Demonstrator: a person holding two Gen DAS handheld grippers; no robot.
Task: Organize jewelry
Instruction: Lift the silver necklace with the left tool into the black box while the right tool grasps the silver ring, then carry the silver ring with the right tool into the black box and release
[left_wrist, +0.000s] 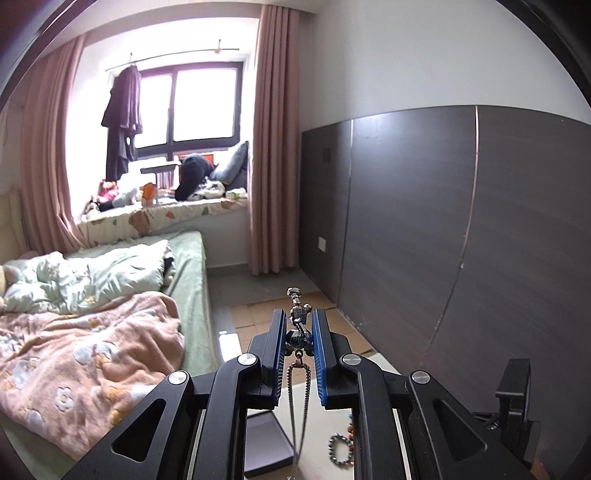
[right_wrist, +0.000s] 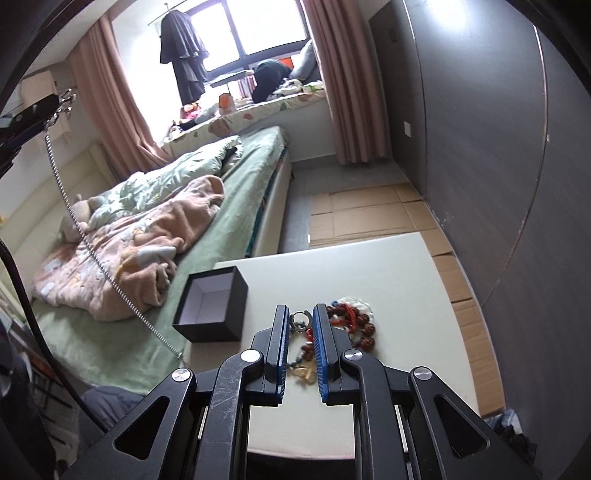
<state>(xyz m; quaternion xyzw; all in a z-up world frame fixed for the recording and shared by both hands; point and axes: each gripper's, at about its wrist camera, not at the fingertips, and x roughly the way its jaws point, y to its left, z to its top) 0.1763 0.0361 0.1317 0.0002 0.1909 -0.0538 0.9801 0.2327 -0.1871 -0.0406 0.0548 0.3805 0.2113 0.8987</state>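
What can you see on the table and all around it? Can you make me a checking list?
Surface: white table, mostly bare.
Job's things: open black box at the table's left edge; silver necklace lifted, chain hanging down; pile of red bead jewelry; silver bead bracelet.
Clutter: nothing seen.
Grippers: left tongs shut on necklace pendant; right tongs low over the jewelry pile, whether pinching anything unclear.
Cables: black cable at far left.
Surroundings: bed, pink curtains, flattened cardboard on floor.
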